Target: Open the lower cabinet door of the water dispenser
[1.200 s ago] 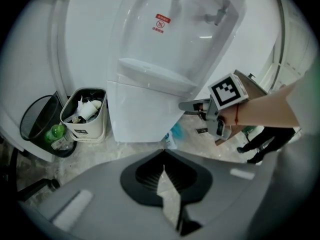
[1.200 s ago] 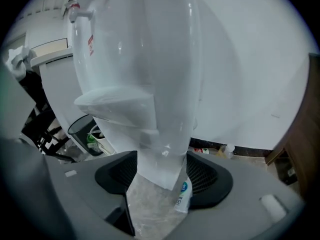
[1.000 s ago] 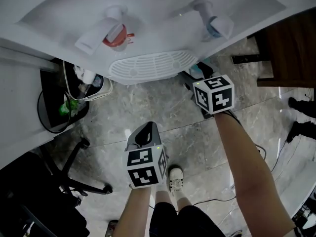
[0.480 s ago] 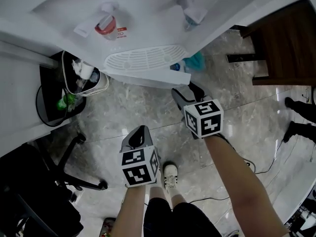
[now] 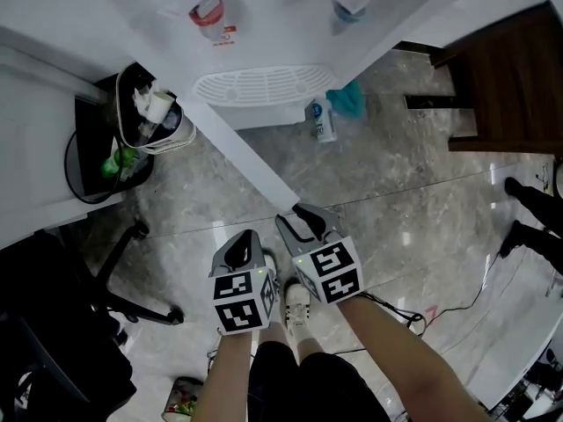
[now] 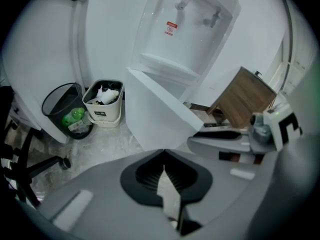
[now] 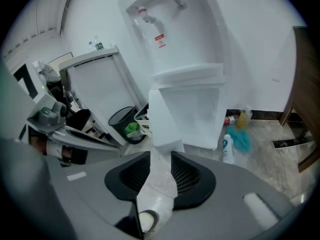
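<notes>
The white water dispenser (image 5: 264,25) stands at the top of the head view. Its lower cabinet door (image 5: 246,152) is swung out wide across the floor towards me. The door's free edge (image 7: 162,121) ends right at the tips of my right gripper (image 5: 303,221). That gripper's jaws are closing, and only floor shows between the pads (image 7: 187,176). My left gripper (image 5: 244,251) hangs beside it, low over the floor, with its tips together and nothing in them. The open door (image 6: 160,119) also shows in the left gripper view, ahead of the gripper.
A white bin (image 5: 158,117) and a black bin (image 5: 106,161) stand left of the dispenser. A spray bottle (image 5: 321,120) and a teal cloth (image 5: 347,99) lie at its right foot. A wooden cabinet (image 5: 510,77) is at the right, an office chair (image 5: 70,323) at the lower left.
The cabinet door has swung from shut to wide open, following my right gripper as it drew back towards me. My left gripper also drew back a little.
</notes>
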The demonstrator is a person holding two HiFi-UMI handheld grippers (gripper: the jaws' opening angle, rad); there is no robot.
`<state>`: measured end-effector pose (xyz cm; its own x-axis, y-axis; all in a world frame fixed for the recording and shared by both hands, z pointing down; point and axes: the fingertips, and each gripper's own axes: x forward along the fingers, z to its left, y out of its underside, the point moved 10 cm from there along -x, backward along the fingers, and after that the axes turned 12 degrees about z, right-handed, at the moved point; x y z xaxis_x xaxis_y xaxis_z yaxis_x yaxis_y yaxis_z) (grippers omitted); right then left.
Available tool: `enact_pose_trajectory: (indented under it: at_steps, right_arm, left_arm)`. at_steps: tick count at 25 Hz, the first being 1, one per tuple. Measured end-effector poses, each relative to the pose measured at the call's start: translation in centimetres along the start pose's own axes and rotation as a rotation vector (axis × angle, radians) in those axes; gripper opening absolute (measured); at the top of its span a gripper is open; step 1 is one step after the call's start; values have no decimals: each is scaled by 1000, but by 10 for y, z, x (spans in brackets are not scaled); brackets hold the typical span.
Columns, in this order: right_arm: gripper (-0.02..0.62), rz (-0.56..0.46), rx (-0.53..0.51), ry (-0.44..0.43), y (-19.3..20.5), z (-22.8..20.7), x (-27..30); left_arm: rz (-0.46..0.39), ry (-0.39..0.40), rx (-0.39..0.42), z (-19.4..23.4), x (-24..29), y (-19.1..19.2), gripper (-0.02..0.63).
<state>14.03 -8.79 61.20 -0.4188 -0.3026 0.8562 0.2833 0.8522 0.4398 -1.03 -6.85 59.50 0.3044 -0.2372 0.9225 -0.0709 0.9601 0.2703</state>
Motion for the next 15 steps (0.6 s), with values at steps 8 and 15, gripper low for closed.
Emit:
enact_pose_trajectory:
  at_steps: [8, 15]
  right_arm:
    - [-8, 45, 21, -90, 5, 55, 18]
    - [-8, 53, 61, -71, 7, 57, 15]
  left_arm:
    - [13, -50, -57, 33, -10, 22, 6]
    - [19, -46, -61, 36, -16, 27, 6]
